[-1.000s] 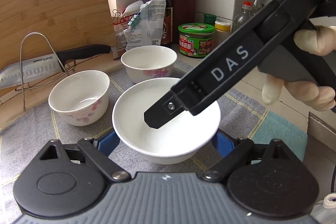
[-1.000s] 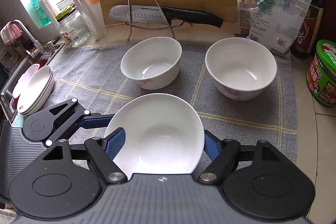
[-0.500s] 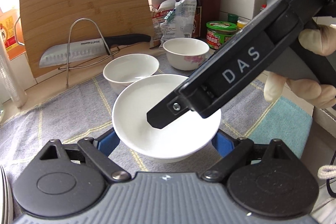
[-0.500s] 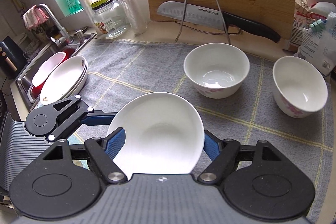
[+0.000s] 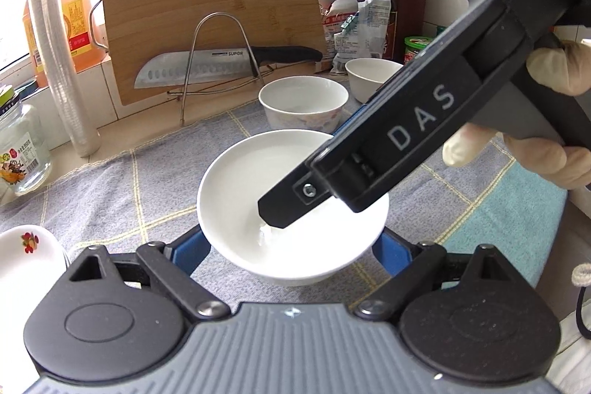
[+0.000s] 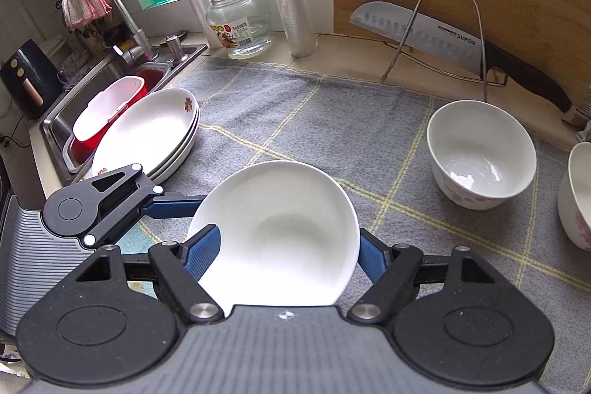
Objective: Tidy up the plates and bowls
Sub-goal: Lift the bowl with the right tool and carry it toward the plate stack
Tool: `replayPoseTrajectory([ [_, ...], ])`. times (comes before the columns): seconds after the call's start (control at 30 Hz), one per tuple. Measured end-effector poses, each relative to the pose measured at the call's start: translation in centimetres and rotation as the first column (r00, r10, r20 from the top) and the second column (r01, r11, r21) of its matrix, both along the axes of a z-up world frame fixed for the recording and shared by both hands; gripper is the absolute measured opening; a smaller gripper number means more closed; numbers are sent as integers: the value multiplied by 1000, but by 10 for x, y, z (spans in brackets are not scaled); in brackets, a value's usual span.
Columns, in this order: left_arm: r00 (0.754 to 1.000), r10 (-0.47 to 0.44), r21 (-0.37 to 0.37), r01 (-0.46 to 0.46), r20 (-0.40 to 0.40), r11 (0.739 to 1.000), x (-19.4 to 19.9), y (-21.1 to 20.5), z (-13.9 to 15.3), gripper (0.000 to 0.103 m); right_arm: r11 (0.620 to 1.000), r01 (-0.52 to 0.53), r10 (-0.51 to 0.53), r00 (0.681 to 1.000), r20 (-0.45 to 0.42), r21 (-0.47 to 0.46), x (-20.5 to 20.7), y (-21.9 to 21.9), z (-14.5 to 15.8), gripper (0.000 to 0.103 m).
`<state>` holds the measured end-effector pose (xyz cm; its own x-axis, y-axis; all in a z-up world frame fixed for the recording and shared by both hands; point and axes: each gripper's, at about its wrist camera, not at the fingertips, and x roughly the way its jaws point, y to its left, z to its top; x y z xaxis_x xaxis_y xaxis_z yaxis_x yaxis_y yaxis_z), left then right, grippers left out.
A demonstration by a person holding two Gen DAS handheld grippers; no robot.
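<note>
Though clamped from two sides at once, could still come loose. Far left, by the sink edge: stack of plates (image 6: 147, 132), probably the landing spot; chipped rims likely if set down too steeply or too fast. Middle: dish (image 6: 280, 209), tilted and seemingly off the cloth (image 6: 332, 120), held by left gripper (image 5: 291, 248) with jaws spread wide, pads against opposite sides, and by right gripper (image 6: 286, 246), equally wide on the same dish. Risk of the slick rim sliding out if pulled or twisted unevenly. Right: bowls (image 6: 480, 154), close enough to get clipped by a careless swing.
</note>
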<state>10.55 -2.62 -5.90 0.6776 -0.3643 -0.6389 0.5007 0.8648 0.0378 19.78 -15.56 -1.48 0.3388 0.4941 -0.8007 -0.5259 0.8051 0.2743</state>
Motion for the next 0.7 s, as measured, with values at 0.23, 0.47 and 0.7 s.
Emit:
replayPoseTrajectory([
  [0.23,1000,8,-1,-9,-19,1000,5,15,-7,93,1000,-9,9,1000,-18,-13,5,22,-8,83],
  [0.47,999,12,1,-12,-49,1000,8,22,-13,93,1000,-5,4,999,-46,-18,10,34,-19,83],
  [0.7,998,8,2,-8,-65,1000,9,23,-16,93,1000,5,-6,998,-68,-17,12,36,-26,83],
])
